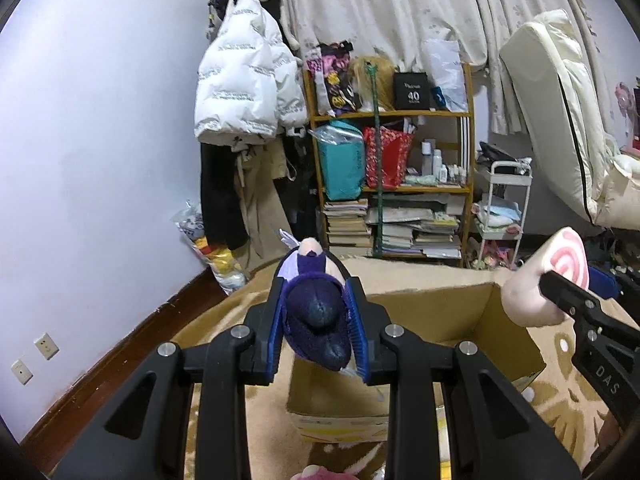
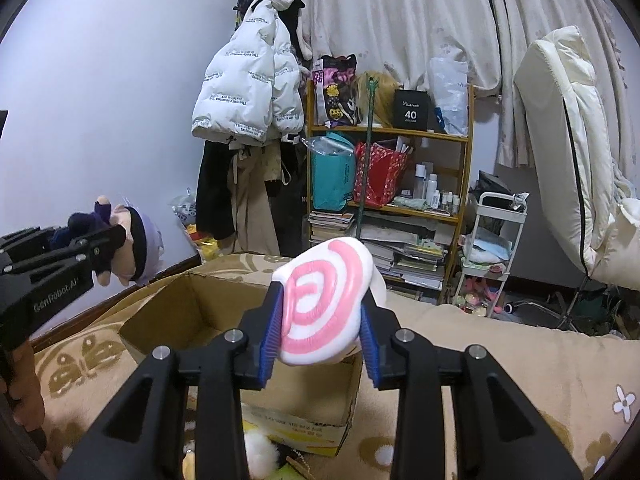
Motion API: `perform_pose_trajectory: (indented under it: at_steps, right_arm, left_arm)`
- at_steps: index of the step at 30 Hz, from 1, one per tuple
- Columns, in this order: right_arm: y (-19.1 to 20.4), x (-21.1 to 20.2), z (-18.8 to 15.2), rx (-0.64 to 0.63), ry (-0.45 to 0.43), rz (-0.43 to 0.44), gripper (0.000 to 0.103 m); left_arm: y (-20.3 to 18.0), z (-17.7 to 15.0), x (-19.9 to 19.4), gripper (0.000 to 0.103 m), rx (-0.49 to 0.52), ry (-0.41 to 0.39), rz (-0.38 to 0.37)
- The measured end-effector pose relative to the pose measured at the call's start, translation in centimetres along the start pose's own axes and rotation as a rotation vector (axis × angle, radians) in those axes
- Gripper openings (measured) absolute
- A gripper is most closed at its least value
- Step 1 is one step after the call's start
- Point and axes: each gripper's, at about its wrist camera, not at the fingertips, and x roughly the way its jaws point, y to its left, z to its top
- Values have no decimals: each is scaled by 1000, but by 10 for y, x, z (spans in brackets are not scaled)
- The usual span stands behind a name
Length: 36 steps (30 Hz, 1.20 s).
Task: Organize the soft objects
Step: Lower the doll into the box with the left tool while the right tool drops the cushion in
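My left gripper (image 1: pixel 316 284) is shut on a purple-haired plush doll (image 1: pixel 316 312) and holds it above the open cardboard box (image 1: pixel 512 336); doll and gripper also show at the left of the right wrist view (image 2: pixel 124 240). My right gripper (image 2: pixel 322 296) is shut on a white plush with a pink spiral (image 2: pixel 324 300), held over the box (image 2: pixel 168 312). That plush also shows at the right of the left wrist view (image 1: pixel 552 276).
The box sits on a beige patterned blanket (image 2: pixel 500 360). A small white and black plush (image 2: pixel 260 452) lies in front of the box. A wooden shelf (image 1: pixel 392 188), hanging coats (image 1: pixel 244 92), a white cart (image 1: pixel 504 216) and a propped mattress (image 1: pixel 560 120) stand behind.
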Motion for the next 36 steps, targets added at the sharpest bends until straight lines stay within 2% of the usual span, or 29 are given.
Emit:
perform_pose_trajectory:
  at_steps: [6,10,18,23,30,36]
  right_arm:
    - [-2,17,-6,11,34,11,38]
    - [-5,26,-10,18,59,18,39]
    - [-13,37,-19,52,97,48,41]
    - [-13,43,-25,54,130,66,42]
    - [-8,48,-32,53,167,109,48]
    - [-9,50,-35,66,193,113,53]
  left_arm:
    - [-8,-8,16,28,6,37,-34]
    - [-12,-14,21,28,-4,57,-84]
    - [-29,-29,35,28,43,114,-117]
    - [-29,-35,44,29,47,154,-101]
    - [-21,-42,59,30,9,228,-76]
    - [-14,-45,61,31,-2,255,-52]
